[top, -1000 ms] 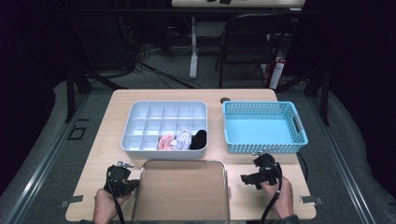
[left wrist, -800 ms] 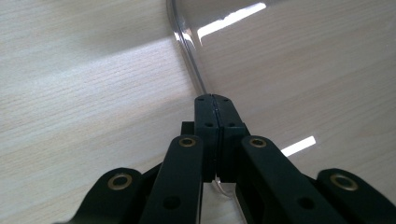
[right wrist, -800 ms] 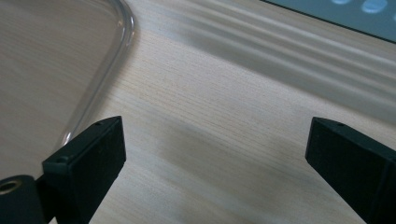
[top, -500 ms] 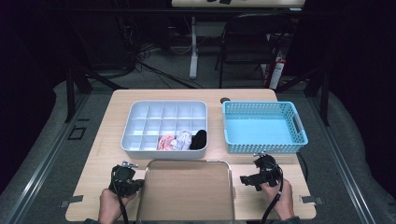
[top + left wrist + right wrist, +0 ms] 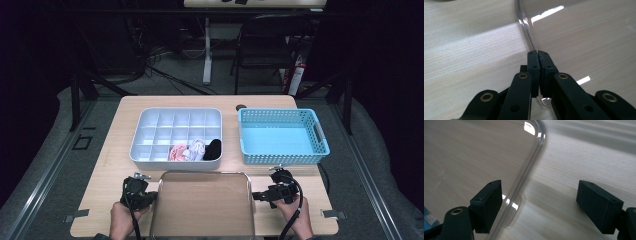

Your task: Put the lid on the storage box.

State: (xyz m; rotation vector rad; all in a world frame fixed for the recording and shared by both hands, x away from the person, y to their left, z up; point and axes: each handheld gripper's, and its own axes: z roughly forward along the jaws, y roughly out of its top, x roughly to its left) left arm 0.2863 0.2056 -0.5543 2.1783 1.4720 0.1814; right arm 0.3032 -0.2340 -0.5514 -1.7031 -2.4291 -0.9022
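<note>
No readable text, label, brand, number or sign anywhere.

both hands reach in from the table's (image 5: 105,200) near edge. the left gripper (image 5: 150,196) has its jaws pressed tight together, while the right gripper (image 5: 256,196) has jaws parted wide, just been closing.

Right gripper (image 5: 537,202) jaws have just been closing, now straddling the clear lid's (image 5: 202,205) right rim, pads not yet touching; lid sits slightly nearer the person than before.
</note>
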